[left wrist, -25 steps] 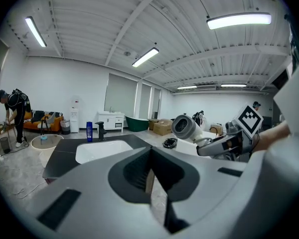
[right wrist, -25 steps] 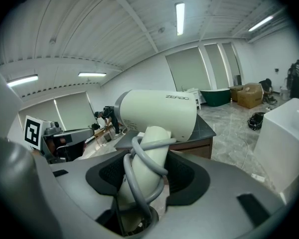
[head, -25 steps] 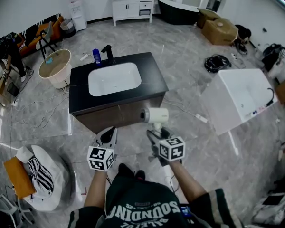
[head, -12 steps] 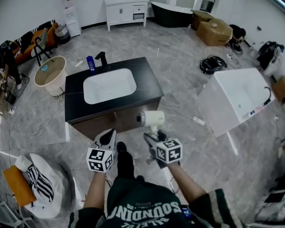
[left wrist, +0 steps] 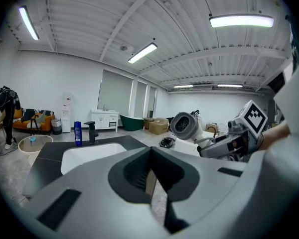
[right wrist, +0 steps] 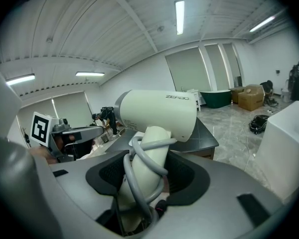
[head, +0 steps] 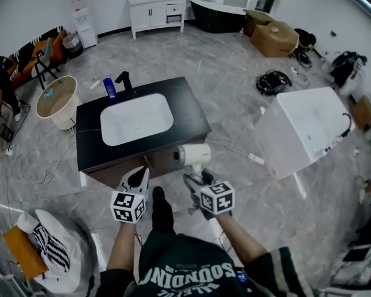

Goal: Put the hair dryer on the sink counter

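A cream hair dryer (head: 193, 155) stands upright in my right gripper (head: 198, 177), which is shut on its handle. In the right gripper view the hair dryer (right wrist: 157, 116) has its grey cord wound round the handle between the jaws of the right gripper (right wrist: 142, 193). It hangs in the air just off the front right corner of the black sink counter (head: 190, 113) with its white basin (head: 136, 117). My left gripper (head: 138, 177) is beside it, shut and empty. The left gripper view shows the hair dryer (left wrist: 185, 126) to the right of the left gripper (left wrist: 152, 180).
A blue bottle (head: 110, 87) and a black faucet (head: 123, 82) stand at the counter's back left. A white bathtub (head: 309, 129) is to the right and a round tub (head: 54, 101) to the left. A white bag (head: 46, 243) lies on the floor at lower left.
The person has stepped closer to the counter, which has shifted left in the head view. The hair dryer stays held in the right gripper, now near the counter's front corner.
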The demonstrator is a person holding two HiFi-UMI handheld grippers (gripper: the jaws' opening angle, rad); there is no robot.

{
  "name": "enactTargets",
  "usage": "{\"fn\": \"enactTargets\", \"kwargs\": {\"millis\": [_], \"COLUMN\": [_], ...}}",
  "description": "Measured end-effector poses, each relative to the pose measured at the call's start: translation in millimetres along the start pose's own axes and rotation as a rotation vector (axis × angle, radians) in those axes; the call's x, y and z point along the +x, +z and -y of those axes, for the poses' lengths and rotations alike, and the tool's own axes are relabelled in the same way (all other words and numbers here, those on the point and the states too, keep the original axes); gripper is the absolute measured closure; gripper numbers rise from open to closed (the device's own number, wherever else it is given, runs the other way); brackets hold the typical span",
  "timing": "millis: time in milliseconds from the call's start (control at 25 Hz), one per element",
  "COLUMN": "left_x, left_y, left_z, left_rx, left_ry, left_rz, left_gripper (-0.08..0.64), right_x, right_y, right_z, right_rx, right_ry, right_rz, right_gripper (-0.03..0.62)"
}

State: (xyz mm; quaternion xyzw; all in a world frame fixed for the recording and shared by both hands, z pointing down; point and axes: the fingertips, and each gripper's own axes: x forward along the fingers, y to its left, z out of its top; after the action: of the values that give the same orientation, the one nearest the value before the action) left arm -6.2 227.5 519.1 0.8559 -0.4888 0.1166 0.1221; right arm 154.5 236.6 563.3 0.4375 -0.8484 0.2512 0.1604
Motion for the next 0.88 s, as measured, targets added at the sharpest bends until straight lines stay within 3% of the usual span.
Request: {"fn": "enactTargets", "kwargs": {"millis": [400, 880], "left_x": [83, 198], "left_y": [18, 73], "left_z": [-69, -189], "left_rx": [-0.009, -0.017], "left_ry": [-0.035, -0.104], "left_rz": [-0.026, -0.075], "left_gripper": [0.56, 0.56], "right_x": [80, 207], "right_y": [42, 139], "right_z": [40, 76], "right_rx": [0.022, 0.081], "right_ry": [-0.032, -0.068], "right_rz": [-0.028, -0.046], "right_gripper": [0.375, 0.376]}}
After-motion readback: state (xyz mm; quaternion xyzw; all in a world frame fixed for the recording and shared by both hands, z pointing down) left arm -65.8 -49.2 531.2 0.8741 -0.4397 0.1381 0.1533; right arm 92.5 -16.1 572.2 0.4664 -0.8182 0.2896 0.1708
